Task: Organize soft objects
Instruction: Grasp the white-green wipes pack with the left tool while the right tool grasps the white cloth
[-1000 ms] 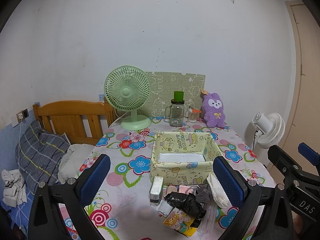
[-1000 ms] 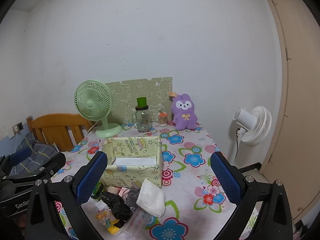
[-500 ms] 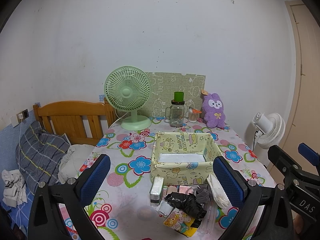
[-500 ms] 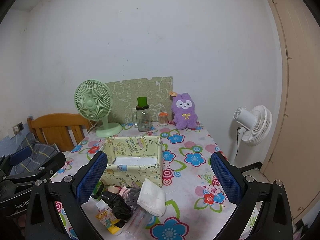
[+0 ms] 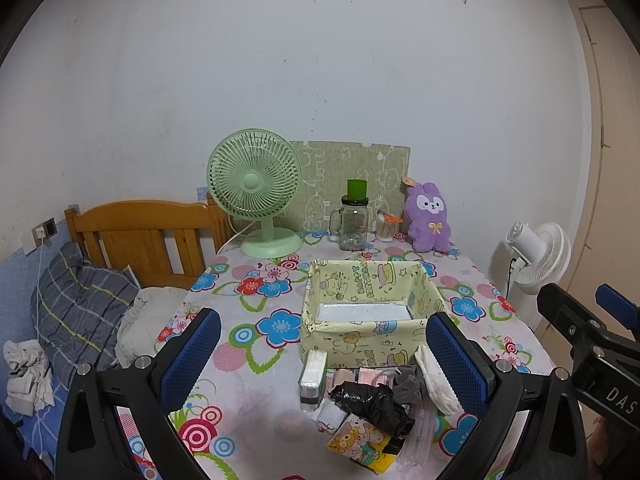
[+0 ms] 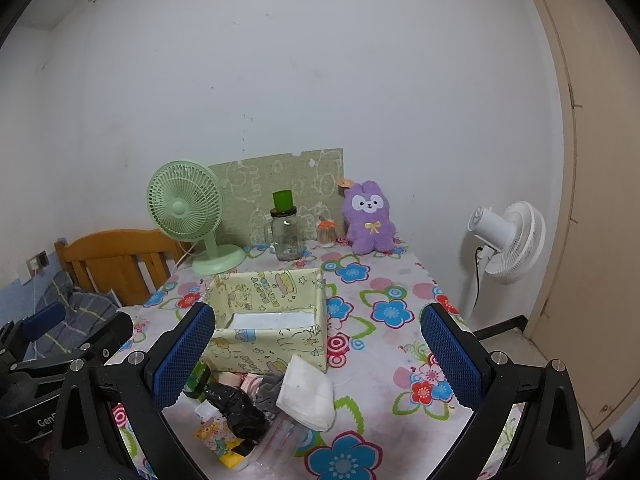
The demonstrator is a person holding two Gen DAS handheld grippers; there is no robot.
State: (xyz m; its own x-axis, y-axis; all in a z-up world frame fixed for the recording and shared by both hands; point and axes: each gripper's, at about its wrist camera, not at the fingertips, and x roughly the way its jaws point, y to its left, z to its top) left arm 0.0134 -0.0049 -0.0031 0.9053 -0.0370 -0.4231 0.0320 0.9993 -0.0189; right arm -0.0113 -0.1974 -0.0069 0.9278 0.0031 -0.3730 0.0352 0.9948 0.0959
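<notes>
In the left wrist view, the left gripper [image 5: 322, 354] was held above the near edge of the flowered table [image 5: 256, 292], its blue-padded fingers [image 5: 190, 354] spread wide apart with nothing between them. A pile of soft objects [image 5: 372, 400] was seen on the cloth just in front of the yellow cartoon-print box [image 5: 372, 334]: a crumpled black bag [image 5: 370, 400], a grey cloth [image 5: 408, 382], a folded white cloth [image 5: 436, 380] and a tissue pack [image 5: 313, 372] touching the box's front wall. Only a white liner was visible inside the box. A green fan [image 5: 256, 190], a glass jar [image 5: 353, 222] and a purple plush rabbit [image 5: 428, 218] were lined up along the far wall.

In the right wrist view, the right gripper [image 6: 316, 356] was likewise held with its fingers [image 6: 448, 356] wide apart and unloaded. The pile [image 6: 260, 400] was seen between the pads, with the white cloth [image 6: 308, 394] lying on top at its right side, just beside the box [image 6: 266, 324]. The left gripper's body was visible at the left edge.
</notes>
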